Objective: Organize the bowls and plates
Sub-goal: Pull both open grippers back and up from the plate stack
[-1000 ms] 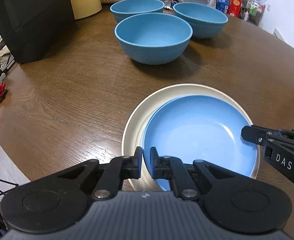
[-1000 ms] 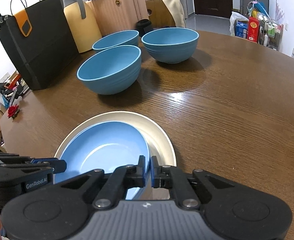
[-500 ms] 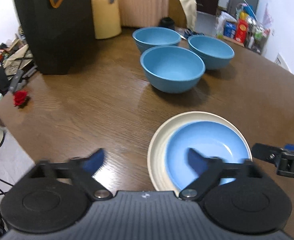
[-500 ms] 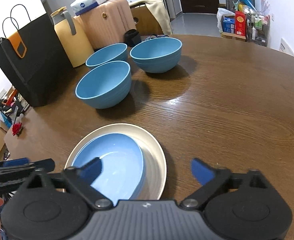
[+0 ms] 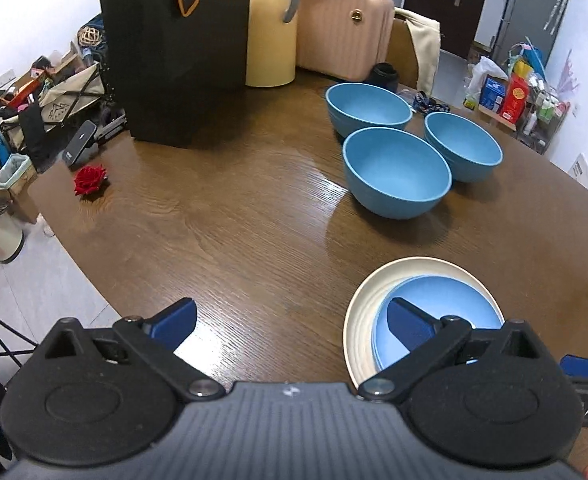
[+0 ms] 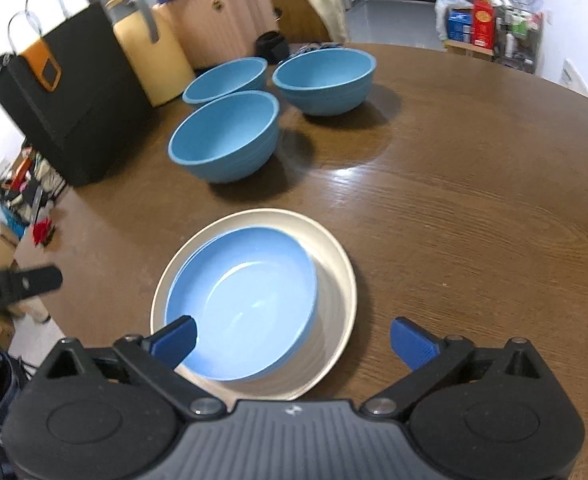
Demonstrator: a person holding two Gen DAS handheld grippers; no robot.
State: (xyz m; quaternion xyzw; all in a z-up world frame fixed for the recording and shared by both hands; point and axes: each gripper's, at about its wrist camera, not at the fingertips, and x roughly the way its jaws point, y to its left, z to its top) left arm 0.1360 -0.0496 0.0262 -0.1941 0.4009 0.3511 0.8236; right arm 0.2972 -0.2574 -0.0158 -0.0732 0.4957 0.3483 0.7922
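Bowls [image 6: 226, 136] look stiff, light, smooth-walled, so pinch a rim; both the left gripper [image 5: 290, 320] and right gripper [image 6: 292, 338] gape wide, empty.

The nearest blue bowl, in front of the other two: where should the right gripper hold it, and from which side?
Grip the near rim of the nearest blue bowl, coming from the plate side, one finger inside and one outside. It stands upright, its wall too wide and round to span; the other bowls crowd its far side.

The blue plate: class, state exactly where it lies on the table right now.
The blue plate lies inside the cream plate, shifted toward its left rim, in the right wrist view's centre, nearer the camera than the three blue bowls.
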